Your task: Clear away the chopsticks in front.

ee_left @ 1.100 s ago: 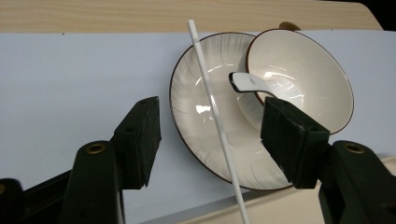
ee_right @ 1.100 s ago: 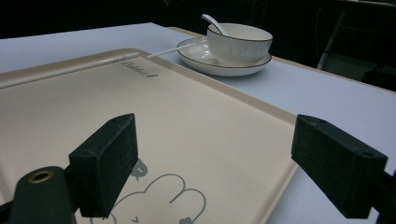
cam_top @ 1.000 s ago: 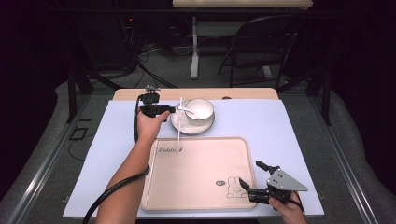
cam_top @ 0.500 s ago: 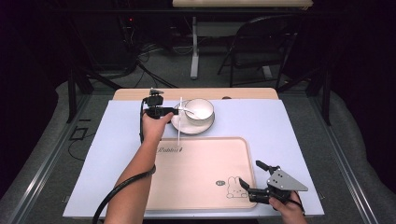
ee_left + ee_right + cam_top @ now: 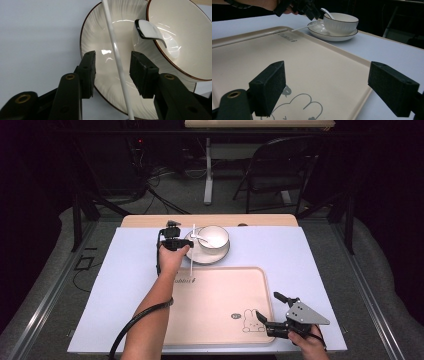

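Nearest the person, the right gripper (image 5: pixel 274 312) sits at the near right corner of the beige tray (image 5: pixel 210 320), its jaws spread wide and holding nothing; in the right gripper view they stand well apart over the tray's printed rabbit drawing (image 5: pixel 304 106). The tray lies flat on the pale blue tabletop (image 5: pixel 125 285), with a small line of lettering (image 5: pixel 184 280) near its far left edge. Beyond the tray's far edge, the left gripper (image 5: pixel 181 242) reaches to the left rim of a white saucer (image 5: pixel 196 256). A thin white chopstick (image 5: pixel 192 247) lies across that side of the saucer, its near end pointing toward the tray. In the left gripper view the chopstick (image 5: pixel 117 62) runs up between the two black jaws, which stand open on either side of it; neither pad touches it, though the right pad is the closer one. The saucer (image 5: pixel 100 37) has a fine dark rim and ribbed surface. On it stands a white bowl (image 5: pixel 214 236), and a white spoon (image 5: pixel 150 31) rests with its handle over the bowl's rim, toward the left gripper.
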`<state>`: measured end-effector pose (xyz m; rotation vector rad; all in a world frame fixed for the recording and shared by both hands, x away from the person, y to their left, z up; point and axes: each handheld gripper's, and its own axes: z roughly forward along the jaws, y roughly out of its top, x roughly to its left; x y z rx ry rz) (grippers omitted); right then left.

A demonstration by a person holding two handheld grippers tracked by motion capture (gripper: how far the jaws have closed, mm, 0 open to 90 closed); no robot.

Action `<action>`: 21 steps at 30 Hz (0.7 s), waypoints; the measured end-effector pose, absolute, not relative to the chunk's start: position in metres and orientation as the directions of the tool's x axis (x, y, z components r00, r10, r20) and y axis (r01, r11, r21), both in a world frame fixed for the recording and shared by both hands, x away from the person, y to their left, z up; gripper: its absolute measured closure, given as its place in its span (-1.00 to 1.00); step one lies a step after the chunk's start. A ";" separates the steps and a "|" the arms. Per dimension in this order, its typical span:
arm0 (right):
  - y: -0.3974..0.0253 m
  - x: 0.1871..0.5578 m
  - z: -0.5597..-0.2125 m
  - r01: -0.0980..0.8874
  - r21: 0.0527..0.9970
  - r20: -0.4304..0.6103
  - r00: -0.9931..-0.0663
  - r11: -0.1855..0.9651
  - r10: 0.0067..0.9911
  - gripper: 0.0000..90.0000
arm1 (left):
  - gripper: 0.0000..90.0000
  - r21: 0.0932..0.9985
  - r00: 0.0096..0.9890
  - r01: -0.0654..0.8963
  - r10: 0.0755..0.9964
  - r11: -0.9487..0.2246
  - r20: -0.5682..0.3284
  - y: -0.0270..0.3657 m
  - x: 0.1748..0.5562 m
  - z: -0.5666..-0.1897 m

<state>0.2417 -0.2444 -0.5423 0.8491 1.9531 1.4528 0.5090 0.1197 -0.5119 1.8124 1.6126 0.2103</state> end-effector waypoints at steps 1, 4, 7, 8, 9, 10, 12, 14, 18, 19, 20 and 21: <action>-0.245 0.242 -0.542 0.159 0.964 -0.063 -0.645 0.214 0.762 -0.69 | 0.30 0.585 0.214 0.811 0.925 0.012 -0.315 0.119 0.510 -0.513; -0.245 0.242 -0.542 0.158 0.964 -0.062 -0.646 0.212 0.761 -0.69 | 0.38 0.588 0.212 0.808 0.920 0.025 -0.330 0.118 0.511 -0.517; -0.245 0.242 -0.542 0.155 0.965 -0.064 -0.646 0.213 0.761 -0.69 | 0.46 0.596 0.207 0.802 0.916 0.043 -0.344 0.116 0.512 -0.519; -0.245 0.242 -0.542 0.155 0.965 -0.063 -0.646 0.212 0.760 -0.69 | 0.47 0.597 0.208 0.801 0.915 0.043 -0.346 0.116 0.513 -0.520; -0.245 0.242 -0.542 0.156 0.965 -0.063 -0.647 0.212 0.760 -0.69 | 0.47 0.597 0.208 0.801 0.916 0.042 -0.343 0.115 0.514 -0.520; -0.245 0.242 -0.542 0.156 0.964 -0.063 -0.647 0.213 0.760 -0.69 | 0.49 0.595 0.209 0.803 0.915 0.041 -0.345 0.115 0.514 -0.521; -0.245 0.242 -0.542 0.157 0.965 -0.062 -0.646 0.212 0.761 -0.69 | 0.50 0.588 0.203 0.808 0.918 0.039 -0.341 0.113 0.516 -0.523; -0.245 0.242 -0.542 0.157 0.965 -0.063 -0.646 0.213 0.761 -0.69 | 0.52 0.585 0.201 0.810 0.916 0.044 -0.348 0.111 0.518 -0.526; -0.245 0.242 -0.542 0.161 0.964 -0.058 -0.644 0.210 0.763 -0.69 | 0.56 0.578 0.200 0.814 0.914 0.046 -0.353 0.108 0.519 -0.531; -0.246 0.242 -0.542 0.160 0.964 -0.059 -0.644 0.210 0.763 -0.69 | 0.57 0.579 0.196 0.814 0.915 0.049 -0.353 0.107 0.520 -0.532; -0.246 0.242 -0.542 0.161 0.965 -0.058 -0.644 0.209 0.763 -0.69 | 0.58 0.578 0.192 0.814 0.916 0.053 -0.353 0.106 0.521 -0.532; -0.246 0.242 -0.542 0.160 0.964 -0.059 -0.645 0.210 0.762 -0.69 | 0.58 0.578 0.192 0.815 0.916 0.052 -0.353 0.106 0.521 -0.533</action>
